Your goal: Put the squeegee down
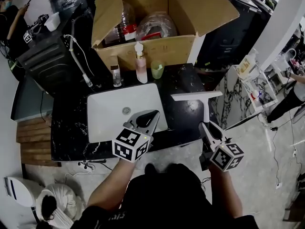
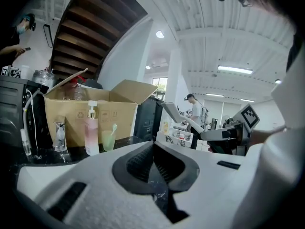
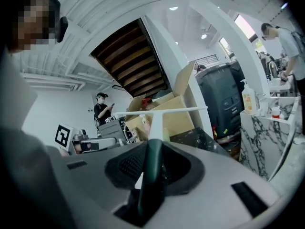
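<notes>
**Head view and both gripper views.** A white sink (image 1: 107, 111) is set into a black, white-veined countertop (image 1: 69, 128) and serves as the reference for all positions.

The squeegee (image 1: 205, 104) is shown just right of the sink's right edge, over the countertop. Its white blade is laid crosswise off the sink's far right corner, and its handle is run back toward the person. Whether the blade touches the countertop cannot be told.

The right gripper (image 1: 206, 127) is seen off the sink's near right corner. In the right gripper view its two jaws are clamped on the dark end of the squeegee handle, with the white stem and blade carried out ahead of them, the blade roughly level.

The left gripper (image 1: 151, 114) is held over the sink's near right portion and pointed across the sink toward its far side. In the left gripper view its ribbed pads (image 2: 138, 163) are brought together at the tips.

Along the sink's far edge, a chrome tap (image 1: 116, 75), a pink pump bottle (image 1: 141, 66) and a green cup (image 1: 157, 70) are lined up from left to right. Behind them an open cardboard box (image 1: 157, 51) is stood, with bottles and bagged goods inside.

A second person (image 3: 101, 109) is visible beyond the sink's left side in the right gripper view.
</notes>
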`<action>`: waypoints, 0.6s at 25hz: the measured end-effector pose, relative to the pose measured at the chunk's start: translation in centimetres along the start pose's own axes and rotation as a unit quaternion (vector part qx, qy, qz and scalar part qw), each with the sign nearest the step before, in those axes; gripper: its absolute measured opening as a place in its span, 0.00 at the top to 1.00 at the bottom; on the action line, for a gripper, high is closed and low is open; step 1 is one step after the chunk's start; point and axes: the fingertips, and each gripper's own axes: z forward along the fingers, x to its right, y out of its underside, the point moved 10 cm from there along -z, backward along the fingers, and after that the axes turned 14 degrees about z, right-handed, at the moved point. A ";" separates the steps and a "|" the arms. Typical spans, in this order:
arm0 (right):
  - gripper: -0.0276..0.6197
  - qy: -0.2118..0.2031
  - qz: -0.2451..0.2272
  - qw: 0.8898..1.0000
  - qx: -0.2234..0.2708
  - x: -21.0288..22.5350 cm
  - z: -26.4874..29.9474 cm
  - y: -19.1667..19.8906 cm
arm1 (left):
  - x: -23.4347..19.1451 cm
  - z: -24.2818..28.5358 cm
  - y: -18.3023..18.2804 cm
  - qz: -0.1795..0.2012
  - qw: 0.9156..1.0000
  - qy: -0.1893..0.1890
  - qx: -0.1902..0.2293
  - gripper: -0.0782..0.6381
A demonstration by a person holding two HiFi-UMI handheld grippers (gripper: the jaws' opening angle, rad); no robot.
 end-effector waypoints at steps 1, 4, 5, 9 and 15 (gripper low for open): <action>0.81 0.006 0.001 1.000 -0.002 0.2 0.3 -0.1 | -0.2 0.3 0.0 -0.001 1.000 0.003 0.000 0.88; 0.80 0.017 0.003 1.000 -0.009 1.2 1.4 -0.5 | -0.9 1.6 -0.1 -0.005 1.000 0.006 0.001 0.88; 0.81 0.019 0.005 1.000 -0.010 1.6 1.8 -0.7 | -1.1 2.2 -0.2 -0.006 1.000 0.007 0.000 0.88; 0.80 0.026 0.011 0.999 -0.021 3.0 3.2 -1.1 | -0.9 4.2 -0.2 -0.010 1.000 0.018 -0.007 0.88; 0.80 0.033 0.016 0.998 -0.052 5.7 6.3 -1.4 | -1.0 6.9 0.3 -0.020 0.999 0.019 -0.016 0.88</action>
